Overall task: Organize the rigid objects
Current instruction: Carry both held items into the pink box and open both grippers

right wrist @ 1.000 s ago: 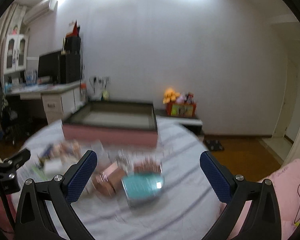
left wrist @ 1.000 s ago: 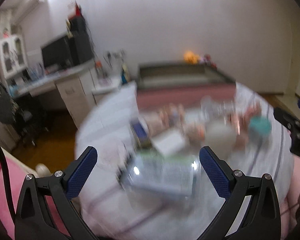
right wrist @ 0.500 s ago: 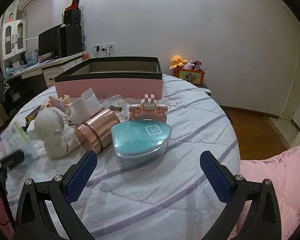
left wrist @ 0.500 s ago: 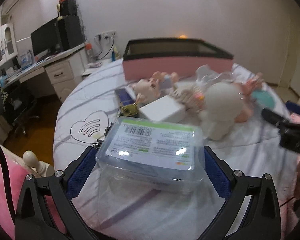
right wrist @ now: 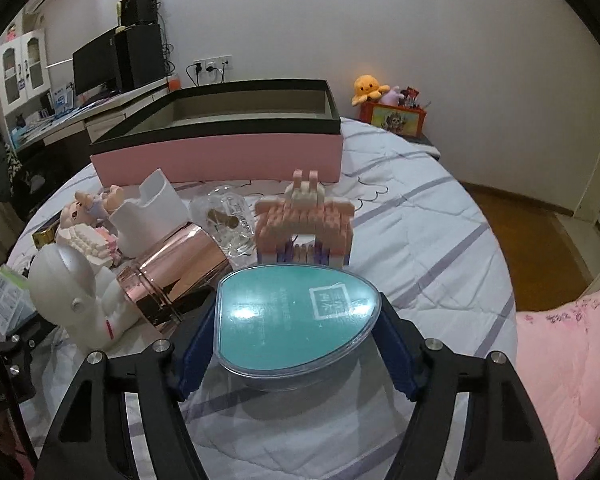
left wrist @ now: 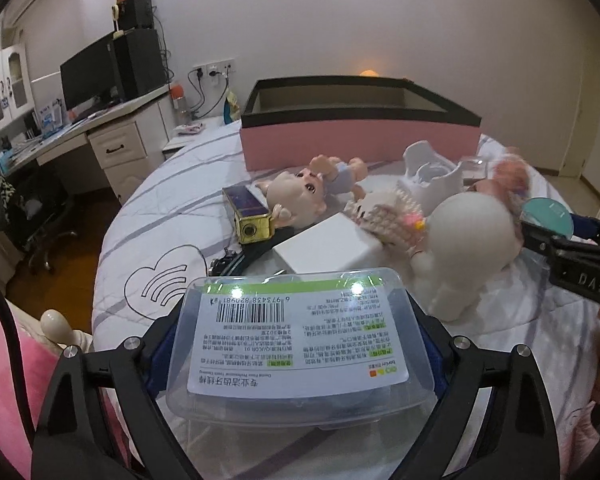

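My left gripper (left wrist: 296, 356) is shut on a clear plastic box with a white barcode label (left wrist: 300, 344), at the near edge of the round bed. My right gripper (right wrist: 296, 344) is shut on a teal egg-shaped case with a clear lid (right wrist: 296, 316); the case also shows in the left wrist view (left wrist: 548, 214). A large pink box with a black rim (right wrist: 220, 152) stands open at the far side and also shows in the left wrist view (left wrist: 360, 144).
Between the grippers lie a white figure (right wrist: 72, 292), a rose-gold cylinder (right wrist: 172, 272), a pink brick house (right wrist: 304, 224), a glass bottle (right wrist: 224, 220), a white holder (right wrist: 148, 220), a doll (left wrist: 304, 192), a gold-and-blue box (left wrist: 248, 216) and a white box (left wrist: 328, 248). A desk (left wrist: 80, 136) stands to the left.
Both grippers have moved forward and down onto the bed and closed: the left around the clear labelled box, the right around the teal case. Earlier both were open and empty.
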Tool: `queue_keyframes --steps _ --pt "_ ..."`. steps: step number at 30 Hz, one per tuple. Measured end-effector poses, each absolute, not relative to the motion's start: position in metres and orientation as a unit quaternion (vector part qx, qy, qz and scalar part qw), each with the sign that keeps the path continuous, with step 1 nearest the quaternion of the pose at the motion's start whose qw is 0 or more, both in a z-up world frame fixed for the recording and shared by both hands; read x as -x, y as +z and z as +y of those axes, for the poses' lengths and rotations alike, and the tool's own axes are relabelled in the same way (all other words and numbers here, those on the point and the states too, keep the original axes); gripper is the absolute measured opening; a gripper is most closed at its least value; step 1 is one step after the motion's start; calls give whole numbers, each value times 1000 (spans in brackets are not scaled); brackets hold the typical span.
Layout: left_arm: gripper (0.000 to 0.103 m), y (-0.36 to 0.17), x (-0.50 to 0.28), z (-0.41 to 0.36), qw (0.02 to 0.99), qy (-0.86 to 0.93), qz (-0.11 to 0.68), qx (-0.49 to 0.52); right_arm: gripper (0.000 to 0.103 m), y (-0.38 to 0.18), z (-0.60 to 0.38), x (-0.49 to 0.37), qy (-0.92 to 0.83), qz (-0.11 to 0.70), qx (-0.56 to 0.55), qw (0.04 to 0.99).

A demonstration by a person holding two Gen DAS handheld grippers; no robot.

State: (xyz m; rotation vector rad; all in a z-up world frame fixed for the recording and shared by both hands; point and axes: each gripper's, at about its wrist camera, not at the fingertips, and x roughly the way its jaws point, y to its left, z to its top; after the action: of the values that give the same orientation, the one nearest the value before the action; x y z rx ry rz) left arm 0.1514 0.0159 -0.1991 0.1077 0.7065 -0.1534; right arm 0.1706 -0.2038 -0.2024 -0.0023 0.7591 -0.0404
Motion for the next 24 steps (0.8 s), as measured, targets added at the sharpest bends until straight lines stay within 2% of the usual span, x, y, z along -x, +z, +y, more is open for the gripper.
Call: queue_keyframes --steps 8,17,24 --pt "94 -153 -158 8 947 -107 303 -27 73 -169 -195 -158 -7 333 -3 943" --pt "94 -92 -238 -17 956 -107 269 -52 73 -120 -194 -218 31 317 -34 947" --pt "94 -112 -348 -36 930 -96 347 -67 73 -119 -201 -317 20 360 -48 932"
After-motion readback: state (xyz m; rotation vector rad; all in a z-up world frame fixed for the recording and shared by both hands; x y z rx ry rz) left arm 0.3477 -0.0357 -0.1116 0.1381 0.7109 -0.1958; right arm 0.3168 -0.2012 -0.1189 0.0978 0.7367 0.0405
